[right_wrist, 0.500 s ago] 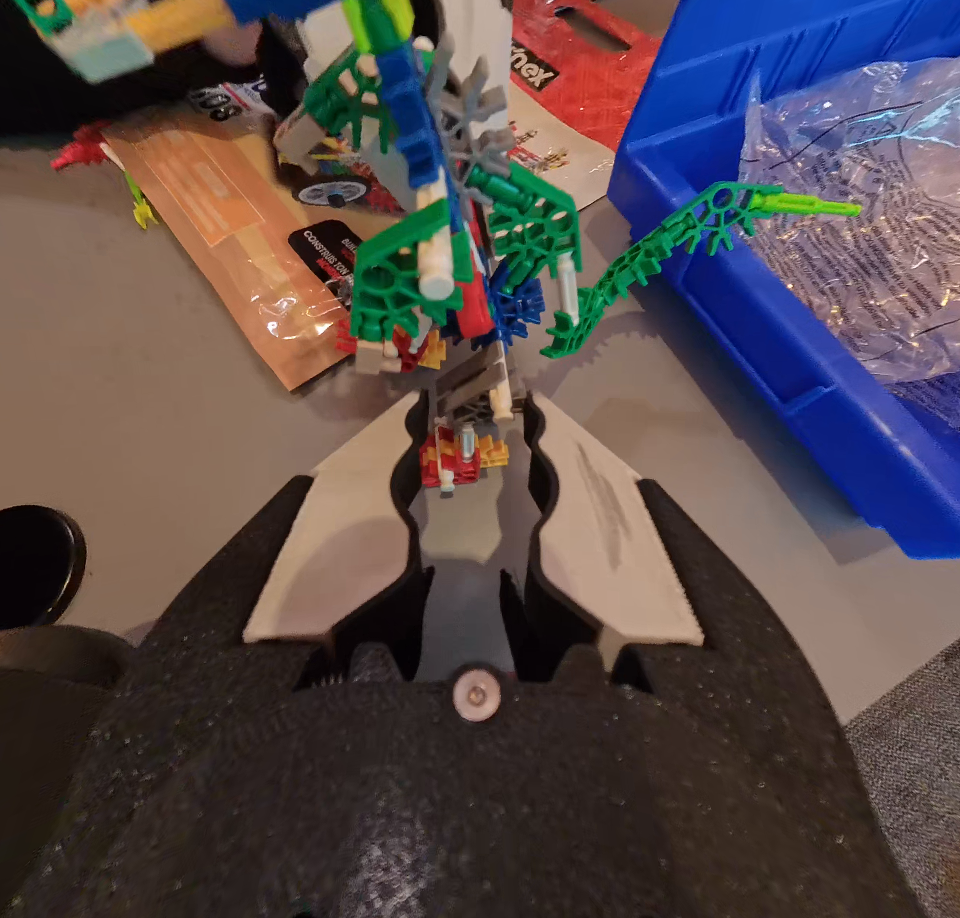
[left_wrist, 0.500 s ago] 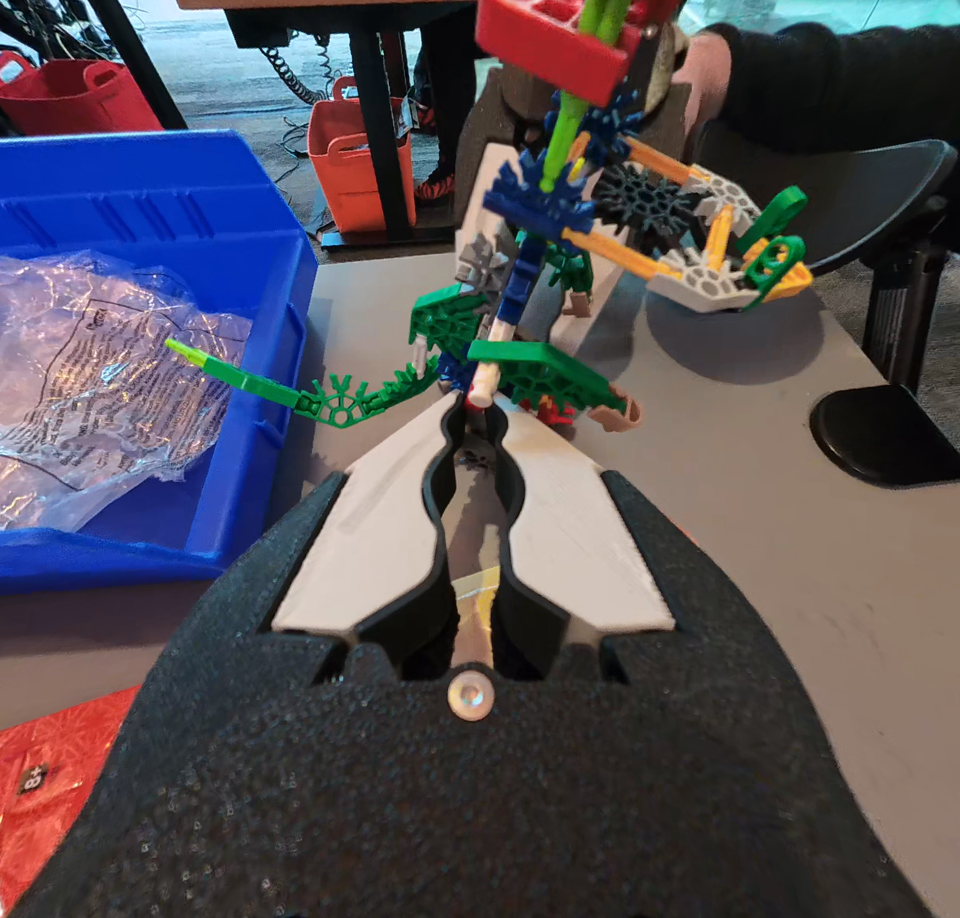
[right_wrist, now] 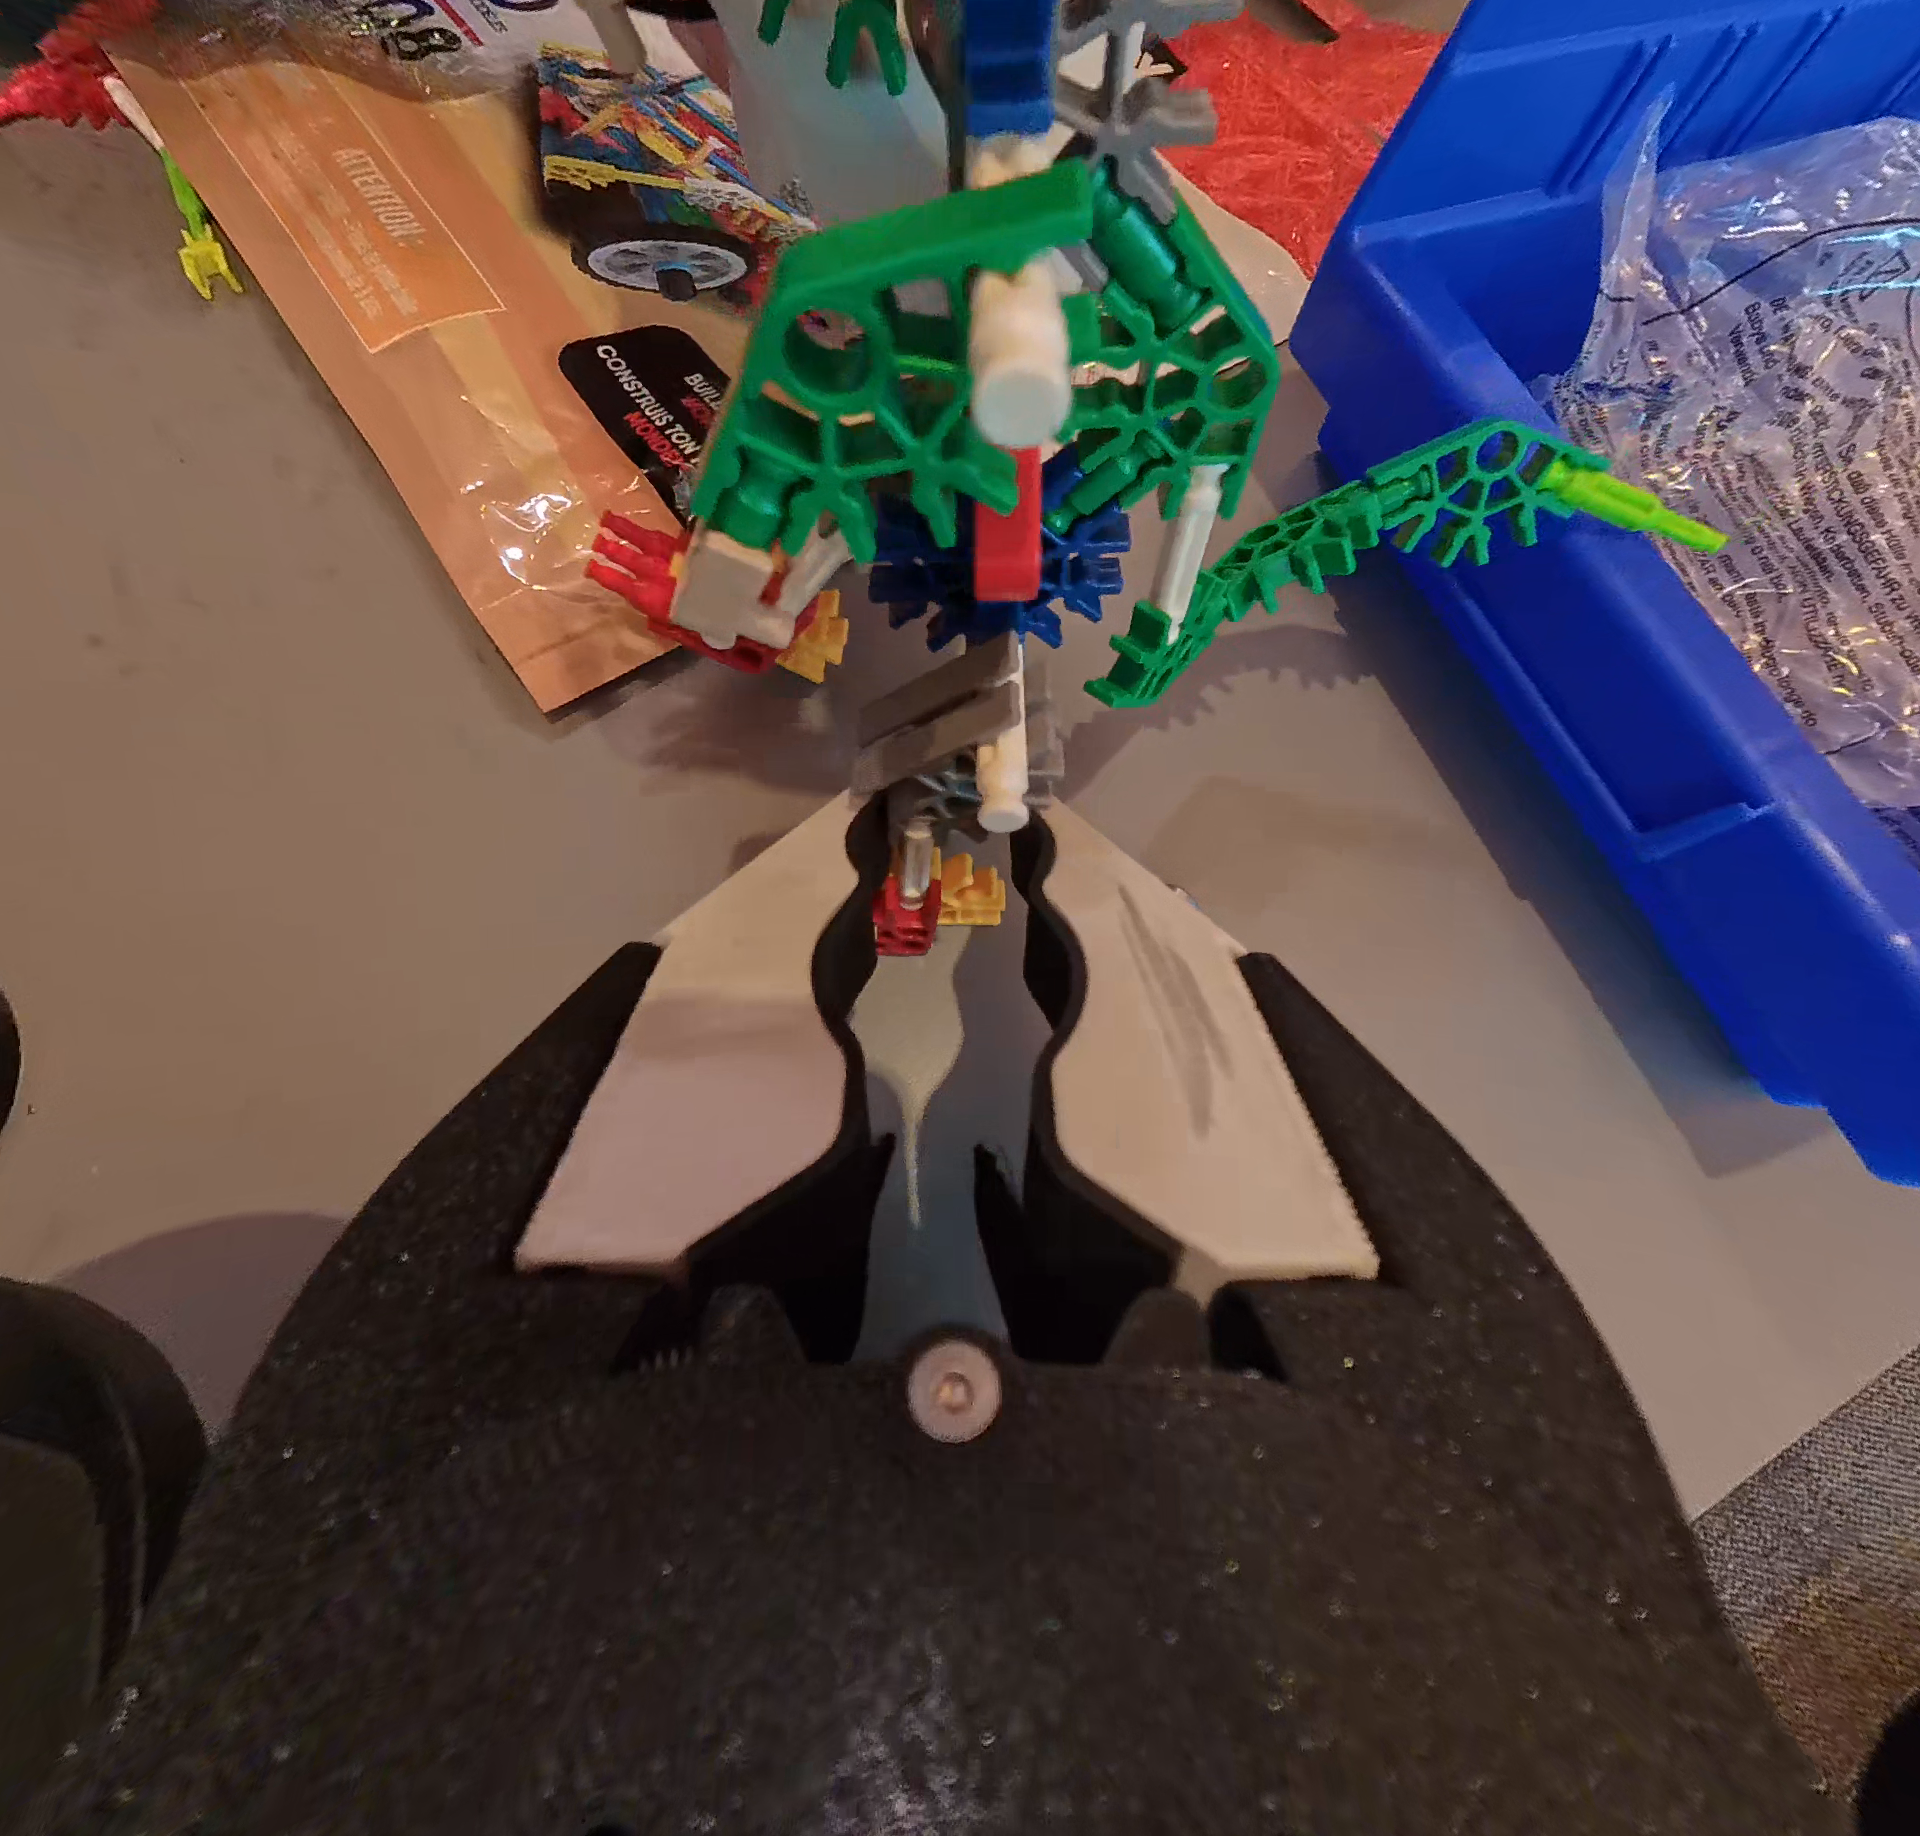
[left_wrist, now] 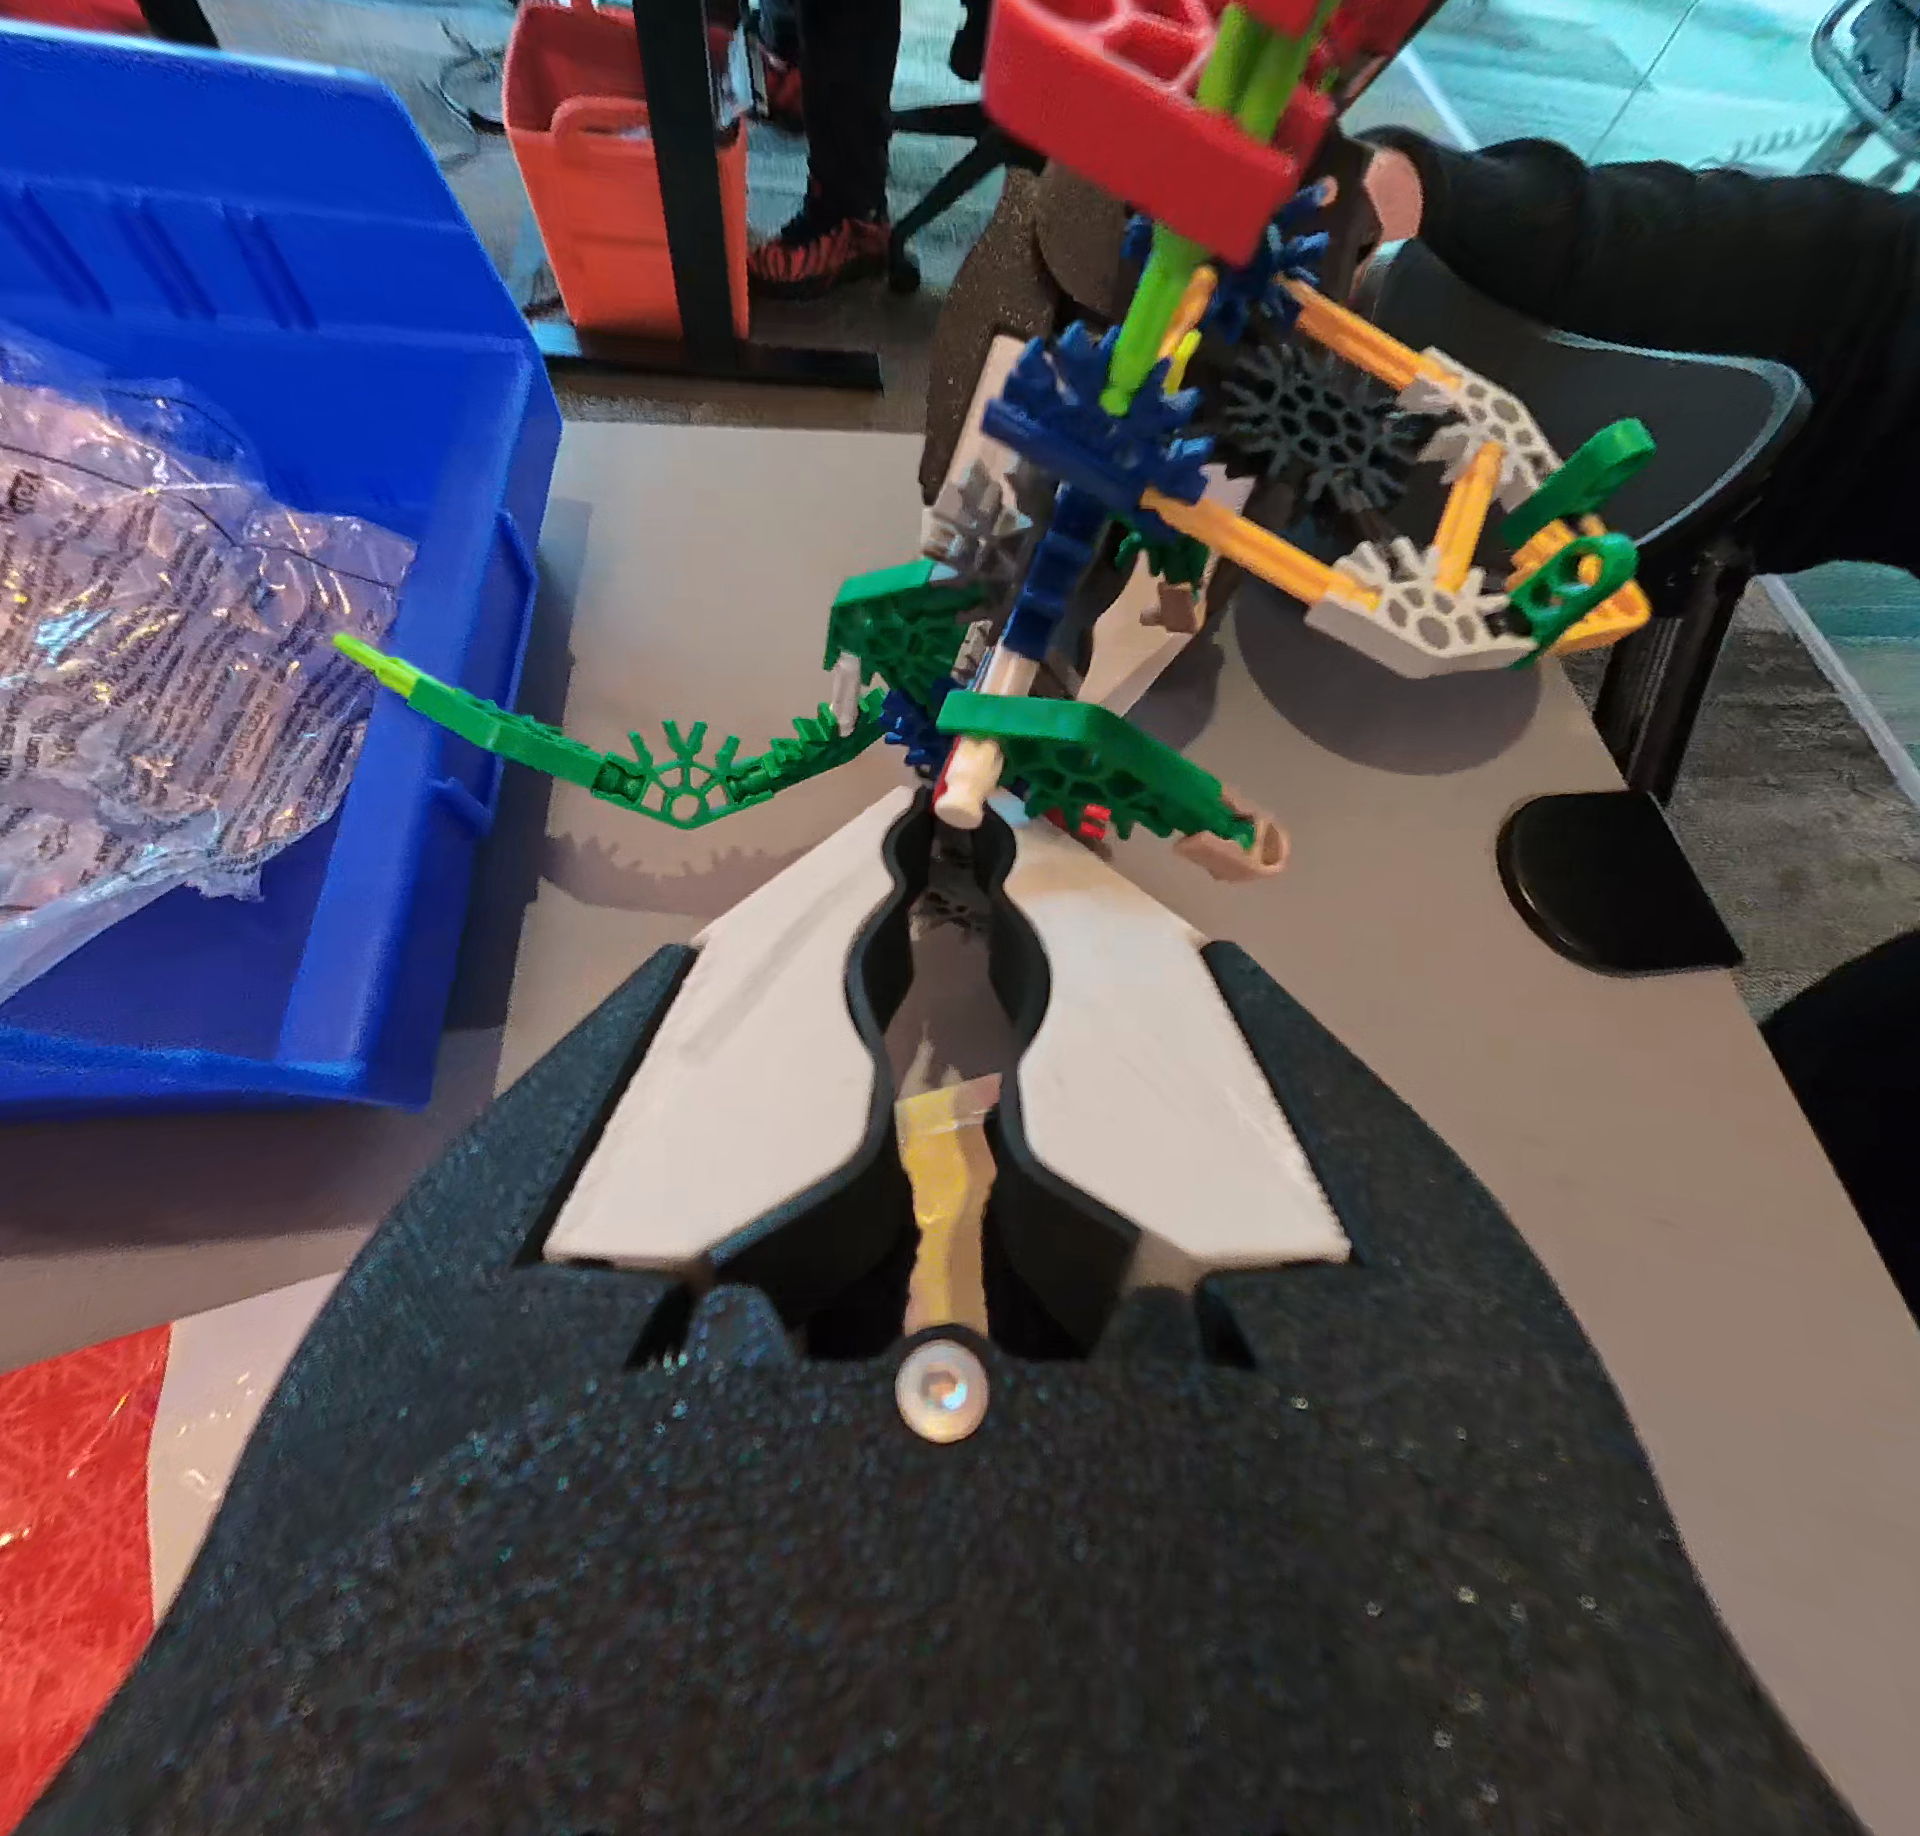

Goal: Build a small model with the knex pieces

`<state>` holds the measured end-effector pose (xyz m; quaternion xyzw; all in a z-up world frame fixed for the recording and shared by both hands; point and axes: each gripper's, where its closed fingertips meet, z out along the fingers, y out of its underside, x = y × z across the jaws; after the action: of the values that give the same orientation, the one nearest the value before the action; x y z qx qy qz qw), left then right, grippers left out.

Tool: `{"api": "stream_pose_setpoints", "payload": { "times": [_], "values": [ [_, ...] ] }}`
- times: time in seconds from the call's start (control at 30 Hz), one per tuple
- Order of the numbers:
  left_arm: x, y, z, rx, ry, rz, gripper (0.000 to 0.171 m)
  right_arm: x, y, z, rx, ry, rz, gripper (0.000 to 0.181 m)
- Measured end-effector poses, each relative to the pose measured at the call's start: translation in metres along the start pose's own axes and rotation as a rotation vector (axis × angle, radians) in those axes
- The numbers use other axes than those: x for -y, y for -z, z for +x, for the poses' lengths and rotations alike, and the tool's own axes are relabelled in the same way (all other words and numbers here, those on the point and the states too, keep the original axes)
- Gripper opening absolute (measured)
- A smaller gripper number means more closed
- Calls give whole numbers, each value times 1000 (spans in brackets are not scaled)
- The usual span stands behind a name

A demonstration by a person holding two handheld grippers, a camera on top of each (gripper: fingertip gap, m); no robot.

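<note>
A construction-toy figure (left_wrist: 1070, 747) made of green panels, blue connectors and yellow rods has a red block (left_wrist: 1122, 93) on top and a green tail (left_wrist: 675, 778). It stands tilted over the grey table. My left gripper (left_wrist: 951, 836) is shut on its lower end. My right gripper (right_wrist: 951, 841) is shut on the figure (right_wrist: 904, 415) at a grey leg with red and yellow connectors, from the opposite side. The right gripper's white fingers (left_wrist: 1138, 643) show behind the figure in the left wrist view. A left gripper finger (right_wrist: 800, 103) shows at the top of the right wrist view. The tail (right_wrist: 1351, 529) reaches over the bin's edge.
A blue bin (left_wrist: 353, 436) holds a crumpled clear plastic bag (left_wrist: 156, 643); the bin (right_wrist: 1558, 643) also shows in the right wrist view. An orange-brown packet (right_wrist: 395, 332) and loose toy pieces (right_wrist: 197, 248) lie on the table. A black chair armrest (left_wrist: 1610, 882) is at the table's right edge. Spacing between my two grippers at the tips: around 6 centimeters.
The figure has come closer to the right wrist camera and fills more of that view. Both grippers still hold it, and the left wrist view has shifted only slightly.
</note>
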<state>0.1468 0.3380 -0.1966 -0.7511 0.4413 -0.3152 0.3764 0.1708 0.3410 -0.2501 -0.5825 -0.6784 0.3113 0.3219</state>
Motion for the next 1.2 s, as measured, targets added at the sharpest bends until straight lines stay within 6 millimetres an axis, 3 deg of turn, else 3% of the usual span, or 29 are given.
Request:
{"api": "stream_pose_setpoints", "payload": {
  "times": [0.13,0.23,0.3,0.53,0.73,1.03,1.2],
  "values": [
    [-1,0,-3,29,-17,-40,6,0,-1,1,3,-5,1,20],
    [-11,2,-8,65,11,-51,30,0,-1,2,8,-15,1,19],
    [-15,5,-2,26,30,-31,36,-1,-2,1,15,-13,-4,15],
    [-31,-13,-5,50,-4,-84,40,-1,-2,0,16,0,-4,15],
    [-28,-16,-6,99,-76,-75,40,-1,-1,-1,21,-3,-4,15],
    [-21,-21,2,222,-346,-154,39,-5,-2,-15,-10,74,-30,8],
    [-21,-23,3,218,-369,-172,38,-6,0,-15,-26,69,-31,8]
  ]
}}
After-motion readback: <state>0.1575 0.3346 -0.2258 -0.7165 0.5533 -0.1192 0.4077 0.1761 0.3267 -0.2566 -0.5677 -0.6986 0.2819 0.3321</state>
